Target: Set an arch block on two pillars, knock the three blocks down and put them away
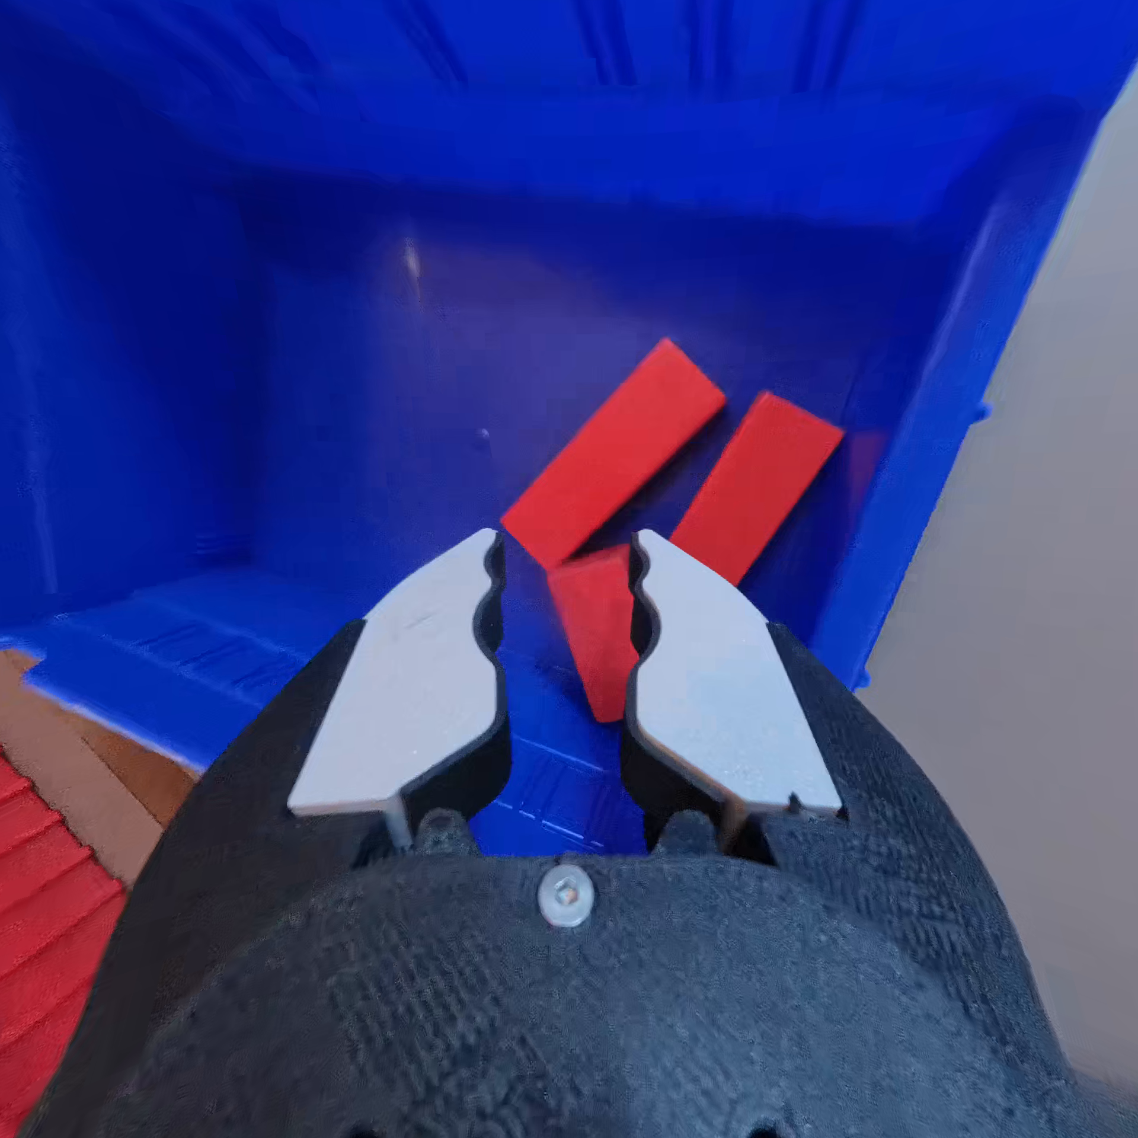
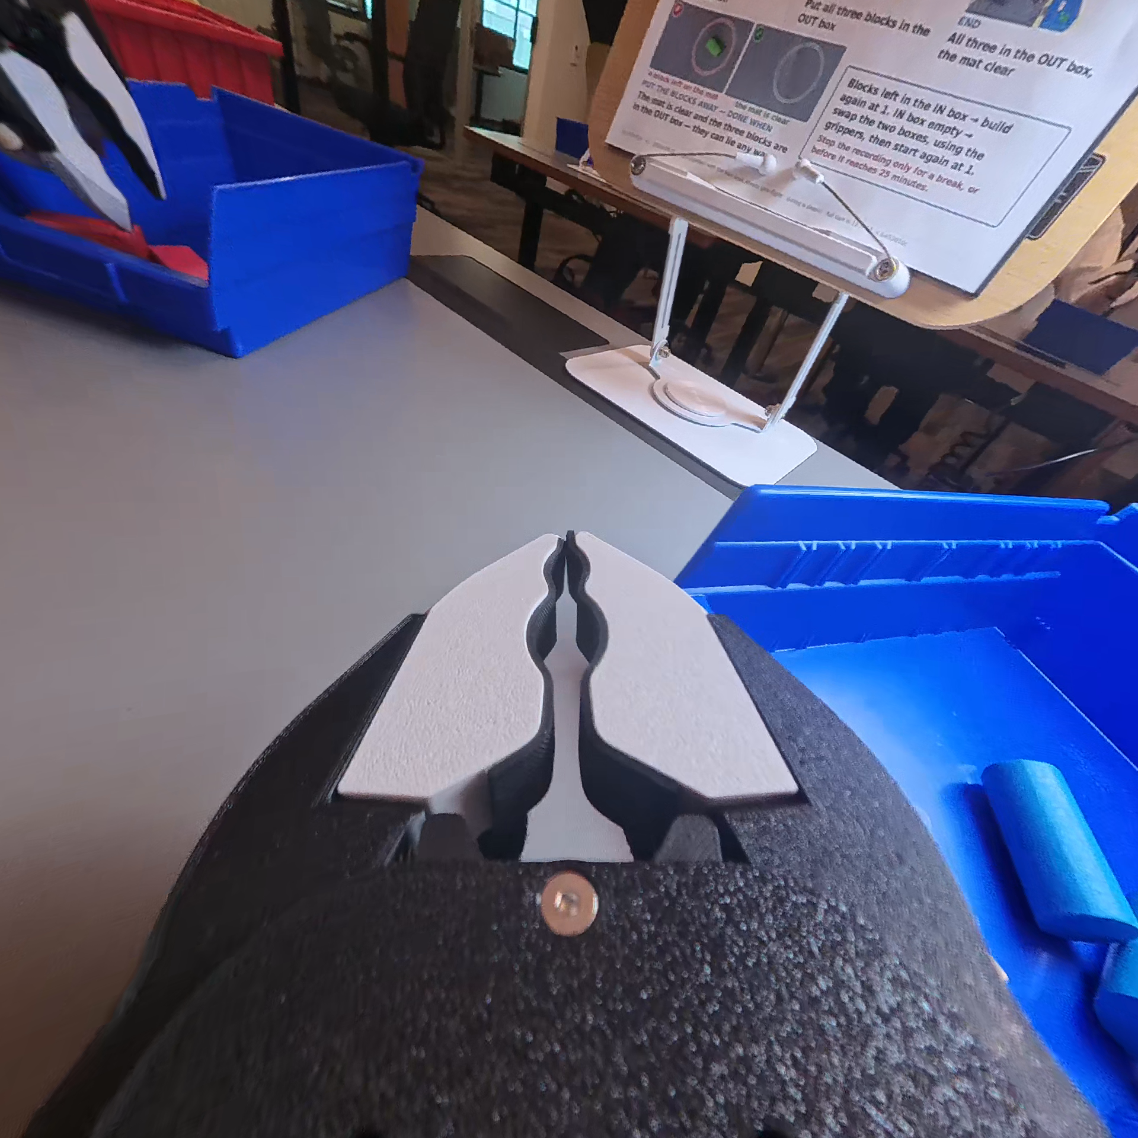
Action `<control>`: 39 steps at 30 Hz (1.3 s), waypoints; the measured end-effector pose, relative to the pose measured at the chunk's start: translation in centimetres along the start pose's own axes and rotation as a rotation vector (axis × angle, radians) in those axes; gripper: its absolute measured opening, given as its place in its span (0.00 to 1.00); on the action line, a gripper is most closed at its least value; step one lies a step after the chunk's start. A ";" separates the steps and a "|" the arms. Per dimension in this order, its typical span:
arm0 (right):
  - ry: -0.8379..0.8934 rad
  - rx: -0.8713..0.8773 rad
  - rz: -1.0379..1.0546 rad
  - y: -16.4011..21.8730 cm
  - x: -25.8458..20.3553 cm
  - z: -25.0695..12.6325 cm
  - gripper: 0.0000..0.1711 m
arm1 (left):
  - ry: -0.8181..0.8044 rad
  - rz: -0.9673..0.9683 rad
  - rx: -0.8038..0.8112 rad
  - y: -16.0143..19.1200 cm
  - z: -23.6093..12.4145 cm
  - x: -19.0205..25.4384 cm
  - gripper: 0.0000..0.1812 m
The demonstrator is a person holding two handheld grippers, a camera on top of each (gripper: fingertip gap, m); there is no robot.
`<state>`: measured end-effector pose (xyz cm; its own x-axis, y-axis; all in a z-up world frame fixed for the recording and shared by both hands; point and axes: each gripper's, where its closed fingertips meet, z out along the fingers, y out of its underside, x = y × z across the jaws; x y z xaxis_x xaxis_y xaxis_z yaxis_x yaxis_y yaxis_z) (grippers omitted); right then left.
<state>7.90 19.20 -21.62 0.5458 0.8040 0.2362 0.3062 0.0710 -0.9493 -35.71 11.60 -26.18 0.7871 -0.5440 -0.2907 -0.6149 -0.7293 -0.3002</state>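
In the left wrist view, three red blocks lie in a blue bin [image 1: 185, 369]: one flat block [image 1: 616, 449], a second flat block [image 1: 757, 480] beside it, and a third [image 1: 594, 640] nearer, partly hidden behind my right finger. My left gripper [image 1: 569, 545] is open and empty, over the bin's front. In the right wrist view my right gripper [image 2: 568, 542] is shut and empty above the grey table [image 2: 215, 492]. The left gripper [image 2: 92, 141] shows far left over the same bin [image 2: 308, 246], with red blocks [image 2: 166, 255] inside.
A second blue bin [image 2: 924, 616] at the right holds blue blocks [image 2: 1047, 843]. A white stand [image 2: 696, 406] with an instruction sheet [image 2: 862, 111] is at the table's far edge. A red bin [image 2: 185, 43] stands behind the left bin; a red bin corner [image 1: 43, 893] shows lower left. Some 45 centimeters of space lies between my two pairs of fingers.
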 end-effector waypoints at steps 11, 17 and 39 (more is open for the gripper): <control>-0.048 -0.020 0.002 0.6 -0.7 0.2 0.00 | 0.177 0.088 -0.478 4.0 2.7 0.8 0.23; -0.060 -0.032 -0.003 0.8 -1.0 0.3 0.00 | 0.199 0.233 -0.459 3.0 2.1 2.0 0.28; -0.090 -0.064 0.007 1.7 -1.4 0.5 0.00 | 0.114 0.412 -0.087 -3.1 0.6 2.4 0.20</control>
<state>7.24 18.49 -23.65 0.4768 0.8541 0.2077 0.3537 0.0300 -0.9349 -31.95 12.81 -26.50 0.4806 -0.8355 -0.2664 -0.8760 -0.4717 -0.1009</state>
